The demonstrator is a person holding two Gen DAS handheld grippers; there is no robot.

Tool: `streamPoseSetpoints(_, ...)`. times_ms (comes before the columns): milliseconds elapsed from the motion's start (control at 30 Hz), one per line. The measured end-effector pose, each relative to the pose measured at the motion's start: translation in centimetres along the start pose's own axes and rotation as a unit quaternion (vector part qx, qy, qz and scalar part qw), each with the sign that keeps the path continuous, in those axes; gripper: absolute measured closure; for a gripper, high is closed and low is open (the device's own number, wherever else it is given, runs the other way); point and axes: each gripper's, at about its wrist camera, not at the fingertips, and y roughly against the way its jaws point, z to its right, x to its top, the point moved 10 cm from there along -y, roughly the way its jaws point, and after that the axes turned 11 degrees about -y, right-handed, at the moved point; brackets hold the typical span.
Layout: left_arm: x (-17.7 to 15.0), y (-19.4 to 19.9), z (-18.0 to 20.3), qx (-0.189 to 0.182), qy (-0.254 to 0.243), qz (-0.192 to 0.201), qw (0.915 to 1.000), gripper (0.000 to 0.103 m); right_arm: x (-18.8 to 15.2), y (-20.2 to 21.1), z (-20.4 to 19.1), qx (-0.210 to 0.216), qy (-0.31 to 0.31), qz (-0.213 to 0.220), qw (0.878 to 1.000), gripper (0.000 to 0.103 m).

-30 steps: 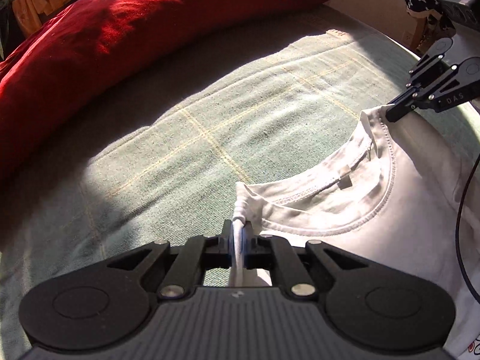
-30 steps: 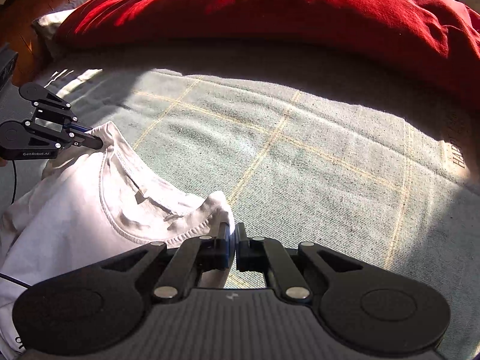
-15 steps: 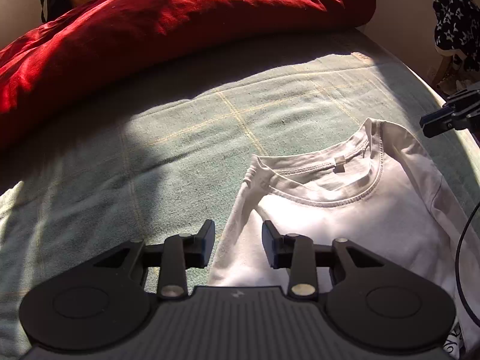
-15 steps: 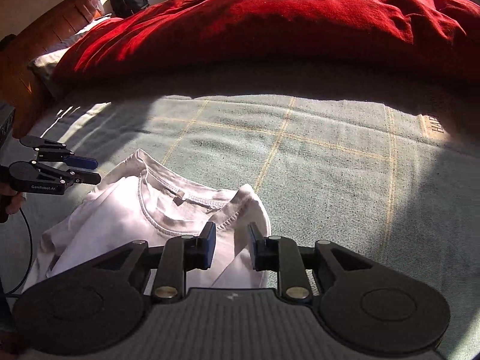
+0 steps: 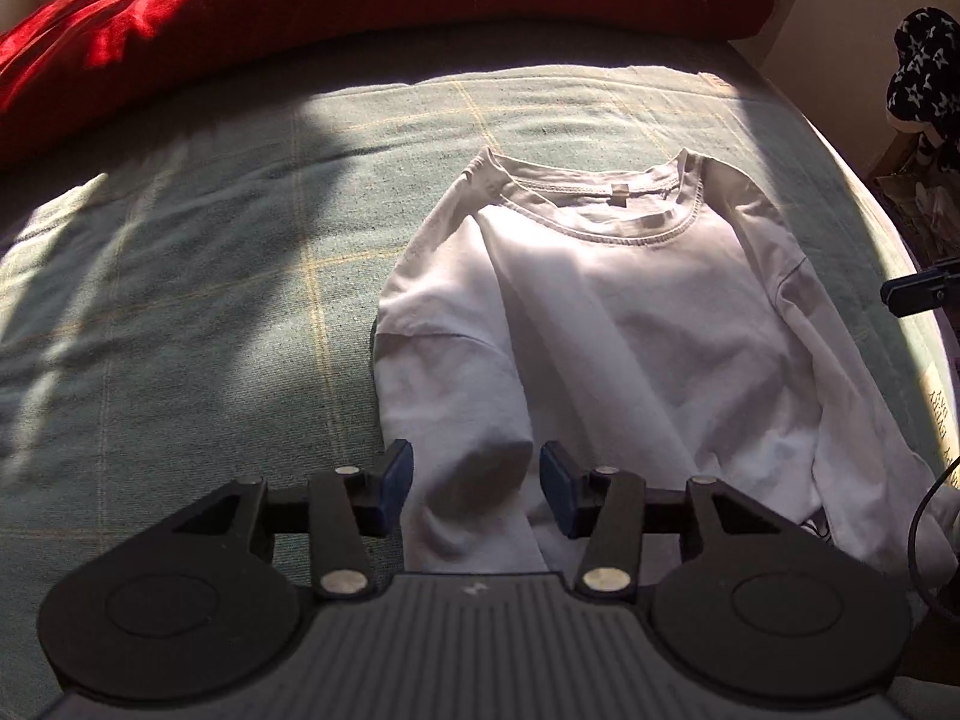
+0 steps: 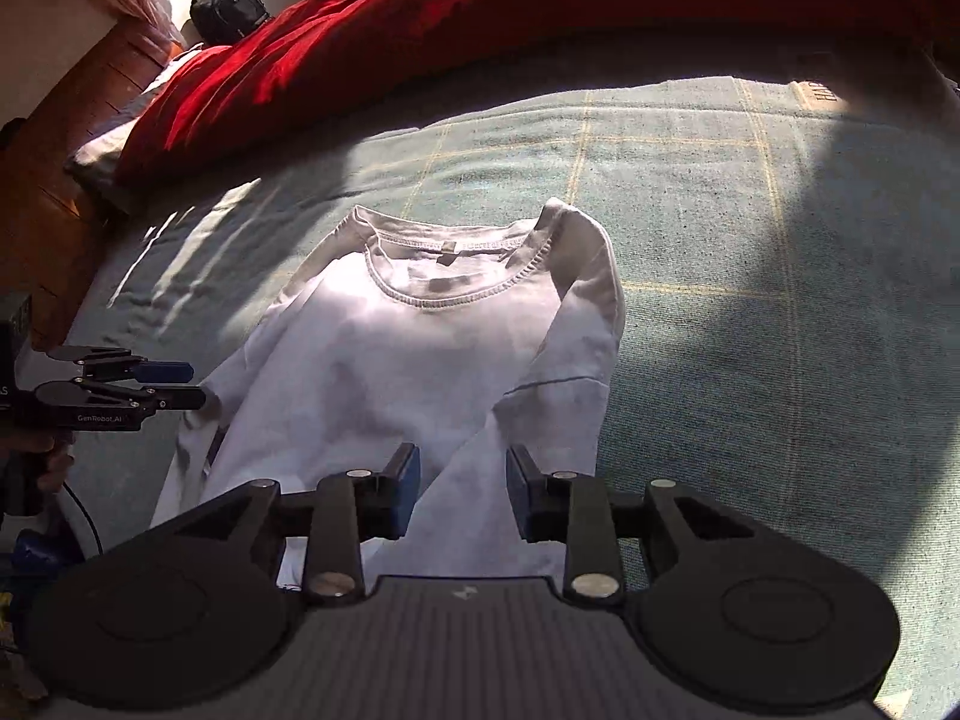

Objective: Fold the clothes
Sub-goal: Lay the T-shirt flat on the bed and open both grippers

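Bare green blanket point(image 5: 180, 312) lies open left of the white shirt point(image 5: 600, 312) and beyond its collar, and right of it in the right wrist view point(image 6: 780, 330). The red duvet point(image 5: 360, 0) walls off the far side. Both grippers hover clear of the cloth

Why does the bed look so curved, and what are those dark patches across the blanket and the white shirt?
Left wrist view: the fisheye lens bows the green blanket; hard sunlight leaves a dark shadow under the red duvet and a soft one across the white shirt. Right wrist view: the same bowing, a broad shadow at right, the sunlit shirt nearly washed out.
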Motion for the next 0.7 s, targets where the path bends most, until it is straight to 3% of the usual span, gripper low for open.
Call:
streamPoseSetpoints(200, -1.4, 1.0, 2.7, -0.008, 0.0, -0.01, 0.9999, 0.044, -5.3, 1.7, 0.9, -0.018, -0.046, -0.015, 0.999, 0.056)
streamPoseSetpoints(400, -1.9, 1.9, 5.0, 0.02, 0.004, -0.018, 0.9996, 0.044, -8.8, 1.0, 0.9, 0.027, -0.073, -0.031, 0.997, 0.053)
streamPoseSetpoints(533, -2.2, 2.2, 6.9, 0.041, 0.004, -0.007, 0.9991, 0.037, -10.7, 1.4, 1.1, 0.052, -0.073, -0.04, 0.995, 0.05)
streamPoseSetpoints(700, -3.1, 0.9, 8.1, 0.025, 0.006, 0.005, 0.9997, 0.037, -12.5, 1.6, 1.8, 0.065, -0.08, -0.04, 0.994, 0.049)
